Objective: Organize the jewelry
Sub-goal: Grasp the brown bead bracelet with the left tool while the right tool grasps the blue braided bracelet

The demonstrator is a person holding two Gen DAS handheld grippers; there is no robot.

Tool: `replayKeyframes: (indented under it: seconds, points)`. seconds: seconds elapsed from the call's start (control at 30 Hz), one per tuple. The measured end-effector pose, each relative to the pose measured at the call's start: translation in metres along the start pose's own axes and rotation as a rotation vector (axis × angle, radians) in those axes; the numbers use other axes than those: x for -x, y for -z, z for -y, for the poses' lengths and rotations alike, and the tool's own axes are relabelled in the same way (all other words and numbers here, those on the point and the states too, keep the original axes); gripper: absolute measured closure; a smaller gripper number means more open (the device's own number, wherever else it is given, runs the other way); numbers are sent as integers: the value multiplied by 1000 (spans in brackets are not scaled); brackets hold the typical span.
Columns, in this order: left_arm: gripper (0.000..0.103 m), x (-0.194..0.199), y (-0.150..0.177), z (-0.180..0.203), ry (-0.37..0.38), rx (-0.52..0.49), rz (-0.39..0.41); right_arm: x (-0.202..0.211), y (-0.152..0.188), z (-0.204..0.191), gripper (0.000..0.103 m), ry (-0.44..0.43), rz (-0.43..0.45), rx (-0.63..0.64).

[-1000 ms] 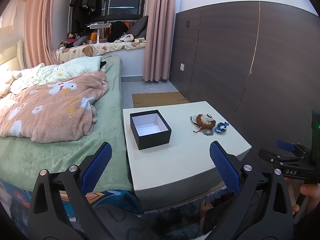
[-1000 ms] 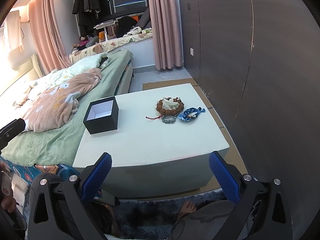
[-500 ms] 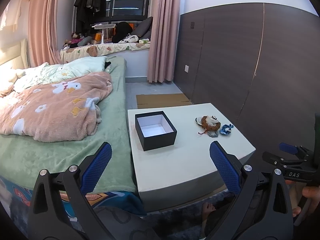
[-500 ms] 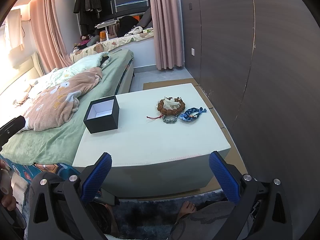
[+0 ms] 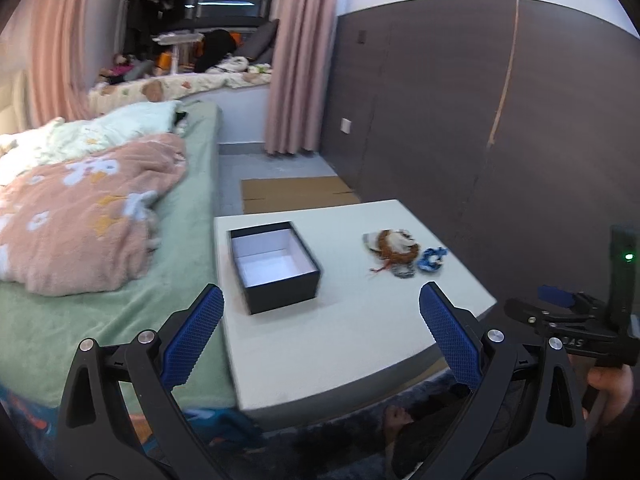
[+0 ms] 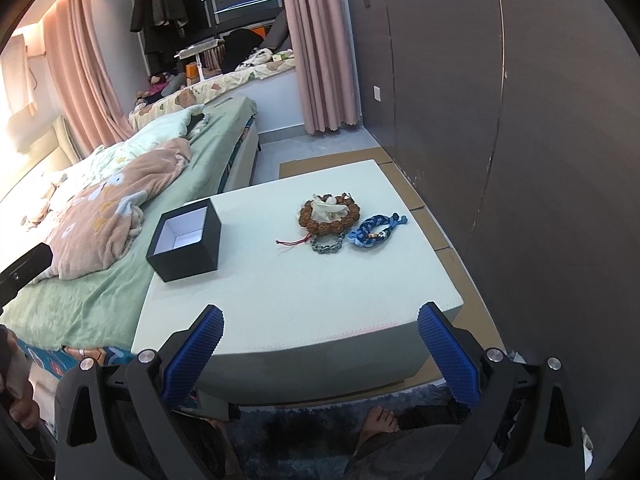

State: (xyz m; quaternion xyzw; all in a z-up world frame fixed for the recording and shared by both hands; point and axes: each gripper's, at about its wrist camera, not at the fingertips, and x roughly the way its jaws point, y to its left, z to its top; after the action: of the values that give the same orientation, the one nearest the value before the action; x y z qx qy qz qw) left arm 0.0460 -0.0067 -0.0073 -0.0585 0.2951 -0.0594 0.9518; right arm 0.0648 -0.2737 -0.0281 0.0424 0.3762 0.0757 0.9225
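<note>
box [image 6: 185,239] left on table [image 6: 296,292], bracelets [image 6: 352,226] right (clustered, touching), bed [image 6: 104,296] beside table

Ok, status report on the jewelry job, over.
Both tongs open, empty: left tongs, right tongs, short of the white table. Black box open and empty; beaded bracelet, blue braided bracelet untouched beside it. Nothing in the way.

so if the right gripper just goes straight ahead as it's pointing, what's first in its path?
Probably bare top of the white table. The right gripper is open, aimed over its near edge. The grey chain bracelet lies farther along; depth is unclear.
</note>
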Motion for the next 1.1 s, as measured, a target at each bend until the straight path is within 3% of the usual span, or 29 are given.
replayKeyframes:
  seconds: [0.3,0.43,0.67,0.73,0.9,1.1]
  points:
    - [6,-62,-23,22,115,-4,-62,-47,-16,40,27,-16,-74,-108]
    - [23,-89,-28,32,156,-9,-109,-70,-23,54,34,-32,-105,-150]
    - [40,-136,-34,42,198,14,-184,-112,-33,72,45,-95,-161,-231]
    - [51,-153,-37,45,213,24,-214,-124,-35,76,51,-120,-177,-255]
    - [60,-193,-38,48,250,64,-274,-159,-40,81,58,-158,-211,-310]
    - [61,-235,-35,54,271,105,-328,-190,-48,81,60,-188,-219,-352]
